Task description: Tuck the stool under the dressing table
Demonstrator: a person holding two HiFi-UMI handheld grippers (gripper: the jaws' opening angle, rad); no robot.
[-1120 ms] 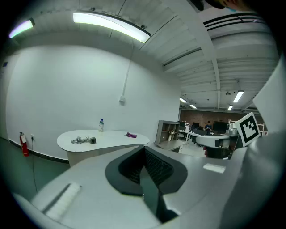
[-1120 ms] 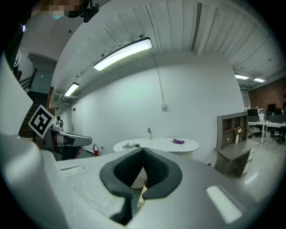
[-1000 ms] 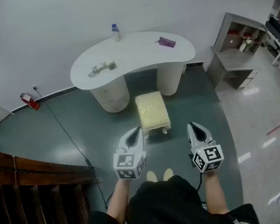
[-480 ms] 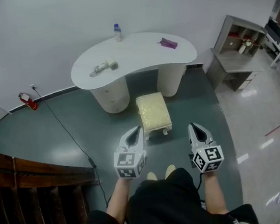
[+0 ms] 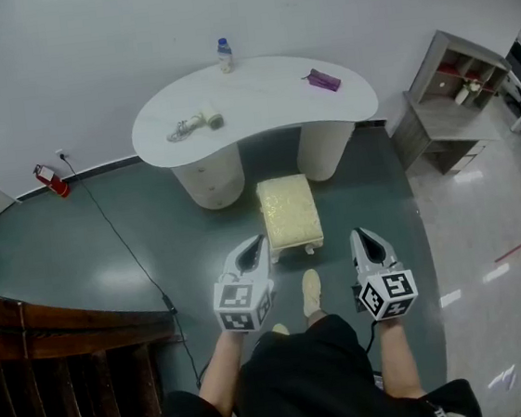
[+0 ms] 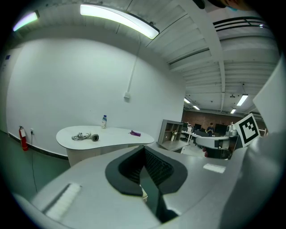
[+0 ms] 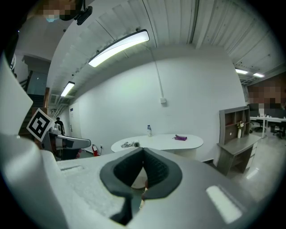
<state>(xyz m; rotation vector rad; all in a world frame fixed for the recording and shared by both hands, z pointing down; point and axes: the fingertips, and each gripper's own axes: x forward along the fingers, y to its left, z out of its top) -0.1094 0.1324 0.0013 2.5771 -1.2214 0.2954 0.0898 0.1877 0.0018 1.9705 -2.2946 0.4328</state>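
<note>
Green floor (image 5: 89, 260) carries the white, kidney-shaped dressing table (image 5: 258, 105), which stands against the wall. The cream stool (image 5: 289, 211) stands before the gap between the table's two pedestals, mostly out from under the top. Nearer the person, the left gripper (image 5: 253, 244) and the right gripper (image 5: 358, 235) hang just short of the stool, jaws together on nothing. A small bottle (image 5: 224, 55) stands on the tabletop's far edge.
</note>
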